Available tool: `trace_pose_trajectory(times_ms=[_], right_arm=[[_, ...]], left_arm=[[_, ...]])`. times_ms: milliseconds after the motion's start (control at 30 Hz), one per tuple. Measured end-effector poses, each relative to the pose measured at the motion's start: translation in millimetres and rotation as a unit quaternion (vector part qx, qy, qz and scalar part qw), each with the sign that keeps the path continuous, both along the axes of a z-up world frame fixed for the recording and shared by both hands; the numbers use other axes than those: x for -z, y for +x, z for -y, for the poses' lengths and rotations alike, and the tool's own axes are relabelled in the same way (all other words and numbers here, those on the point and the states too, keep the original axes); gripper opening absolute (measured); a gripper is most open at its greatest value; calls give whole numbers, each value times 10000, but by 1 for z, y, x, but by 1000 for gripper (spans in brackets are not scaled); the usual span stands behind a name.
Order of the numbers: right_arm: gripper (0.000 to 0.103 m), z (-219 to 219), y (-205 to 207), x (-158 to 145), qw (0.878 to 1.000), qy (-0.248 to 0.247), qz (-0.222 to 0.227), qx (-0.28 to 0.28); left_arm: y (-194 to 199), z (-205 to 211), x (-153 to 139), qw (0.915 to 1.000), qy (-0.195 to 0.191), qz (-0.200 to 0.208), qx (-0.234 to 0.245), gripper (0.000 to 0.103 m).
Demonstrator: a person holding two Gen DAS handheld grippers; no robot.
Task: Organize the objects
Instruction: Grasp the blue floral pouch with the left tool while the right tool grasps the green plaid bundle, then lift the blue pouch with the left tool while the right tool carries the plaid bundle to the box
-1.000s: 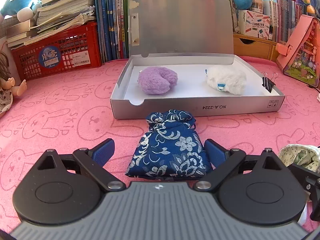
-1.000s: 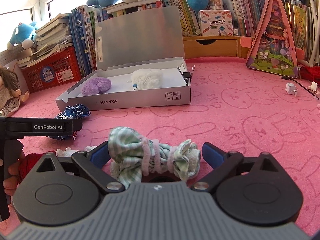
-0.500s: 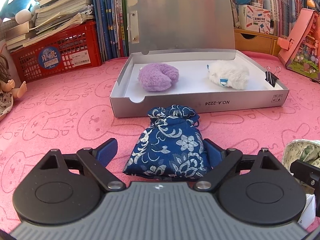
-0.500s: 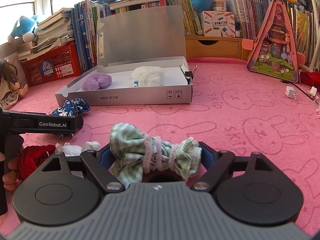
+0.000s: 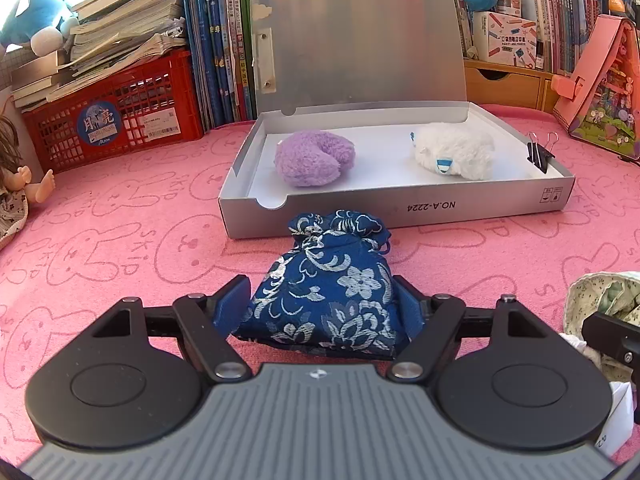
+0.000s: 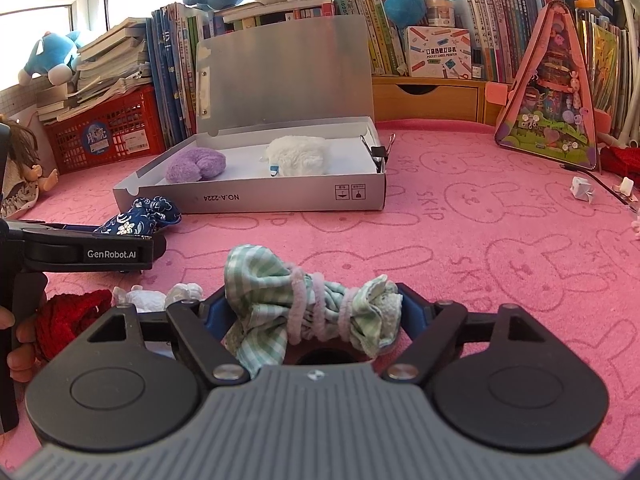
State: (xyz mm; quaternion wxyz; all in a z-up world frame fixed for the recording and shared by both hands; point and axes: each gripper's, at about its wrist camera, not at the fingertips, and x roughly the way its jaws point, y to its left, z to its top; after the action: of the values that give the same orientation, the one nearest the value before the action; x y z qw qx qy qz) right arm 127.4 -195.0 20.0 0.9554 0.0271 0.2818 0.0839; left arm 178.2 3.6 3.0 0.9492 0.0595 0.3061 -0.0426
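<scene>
My left gripper [image 5: 324,312] is closing around the navy floral brocade drawstring pouch [image 5: 332,288], its neck pointing away toward the open grey cardboard box [image 5: 400,210] just beyond. My right gripper [image 6: 308,316] is closing across the green checked cloth bundle [image 6: 308,304], lying crosswise on the pink worktop [image 6: 480,240].

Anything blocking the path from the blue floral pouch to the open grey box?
Only the box's own front wall. The blue floral drawstring pouch lies on the pink mat just before the open grey cardboard box, between the closing jaws of the left gripper. Inside, floor is bare between the purple plush and white plush.
</scene>
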Motion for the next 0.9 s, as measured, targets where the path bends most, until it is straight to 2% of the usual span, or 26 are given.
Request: trace_pose_trajectory(times_ms=[333,533,733,900], right_arm=[[78,9,-4,-3,9997,229,78,-77],[77,12,-6,-8,9993,363,-45,-86],[75,12,-8,-22,9992,346,162,-145],[73,16,-5,-27,9987,472,172,-131]], left_arm=[[-12,-6,-8,9998,-183,27,-77,75],[-20,-5,-14,9997,-235,37,-75,75],[-26,-5,-22,9994,-328,97,-82,74],[-29,-5,-28,9992,-369,159,-66,64]])
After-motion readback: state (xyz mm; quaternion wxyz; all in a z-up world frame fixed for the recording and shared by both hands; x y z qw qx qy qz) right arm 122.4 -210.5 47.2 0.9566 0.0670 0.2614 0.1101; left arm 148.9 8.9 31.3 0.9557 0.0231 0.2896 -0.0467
